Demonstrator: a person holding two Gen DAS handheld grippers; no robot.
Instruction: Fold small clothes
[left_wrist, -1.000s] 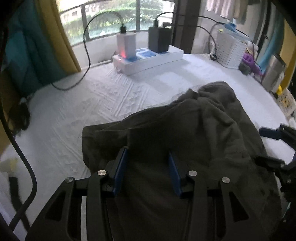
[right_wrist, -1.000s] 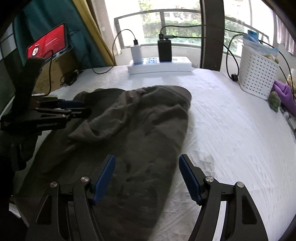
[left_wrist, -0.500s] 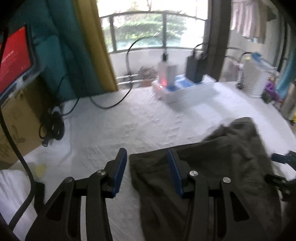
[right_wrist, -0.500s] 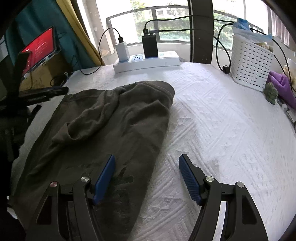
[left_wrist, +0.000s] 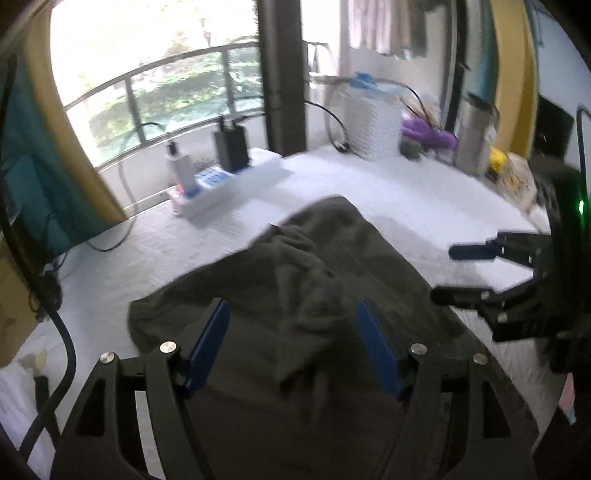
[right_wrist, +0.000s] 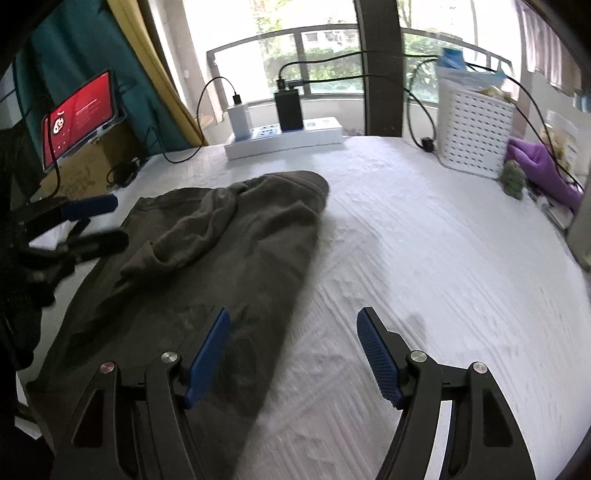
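1. The dark olive garment (right_wrist: 221, 258) lies spread on the white bedspread (right_wrist: 424, 258), its surface rumpled, with a loose bunched fold running across its upper half.
2. One rounded end of the garment (left_wrist: 332, 236) points toward the white power strip (right_wrist: 284, 142); the other end runs down under the lower edge of both views.
3. The left tool (left_wrist: 291, 347) hangs over the garment with its blue-padded fingers spread wide, grasping nothing. Whether the pads touch the cloth cannot be told.
4. The right tool (right_wrist: 291, 350) is likewise released, fingers wide apart. Its left finger is over the garment's right edge and its right finger over bare bedspread.
5. In the right wrist view the left tool (right_wrist: 92, 221) shows at the garment's left edge; in the left wrist view the right tool (left_wrist: 476, 273) shows at its right edge.
6. Beyond the garment, two chargers stand plugged into the power strip (left_wrist: 221, 184) in front of the window.
7. To the right of the garment, well apart, stands a white basket (right_wrist: 474, 136), with a purple cloth (right_wrist: 543, 173) beside it.
8. To the left of the garment, off the bedspread, a tablet (right_wrist: 79, 118) with a red screen leans on a cardboard box.
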